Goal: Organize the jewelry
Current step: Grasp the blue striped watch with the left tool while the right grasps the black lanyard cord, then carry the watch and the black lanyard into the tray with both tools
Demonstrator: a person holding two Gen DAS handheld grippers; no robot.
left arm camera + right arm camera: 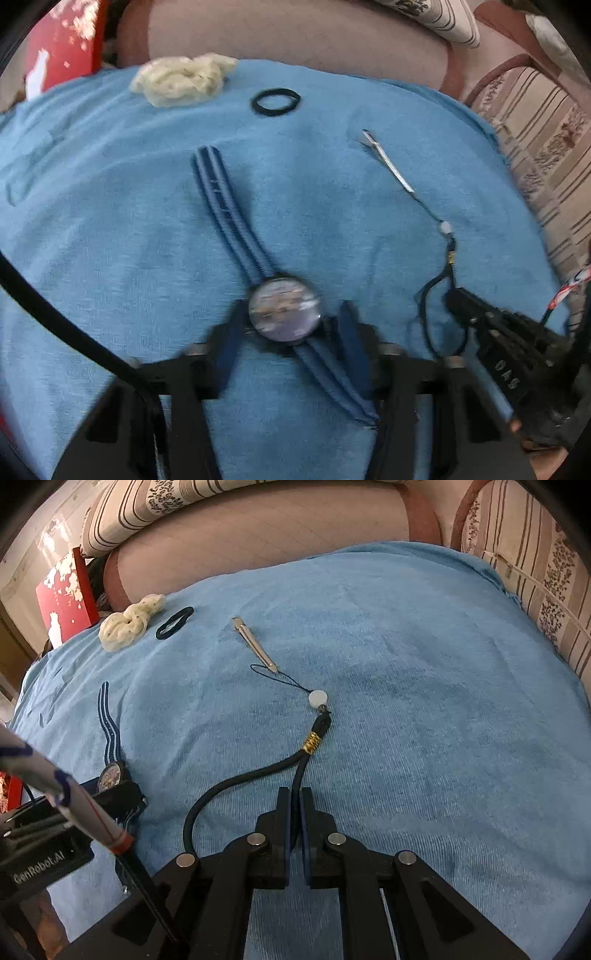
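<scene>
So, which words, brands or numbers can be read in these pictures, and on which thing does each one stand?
"GenRobot.AI": on the left tool's body, right wrist view.
Raised letters on the right tool's body, left wrist view: too blurred to read.
Watch dial: blurred, unreadable.
Red box: only a white pattern, no text.

I am seeing a light blue towel (406, 701), a navy-striped blue watch strap (225, 206), a black cord (236, 779) with gold binding, a cream scrunchie (129, 622), a black hair tie (275, 101), and a silver clip (255, 644).
</scene>
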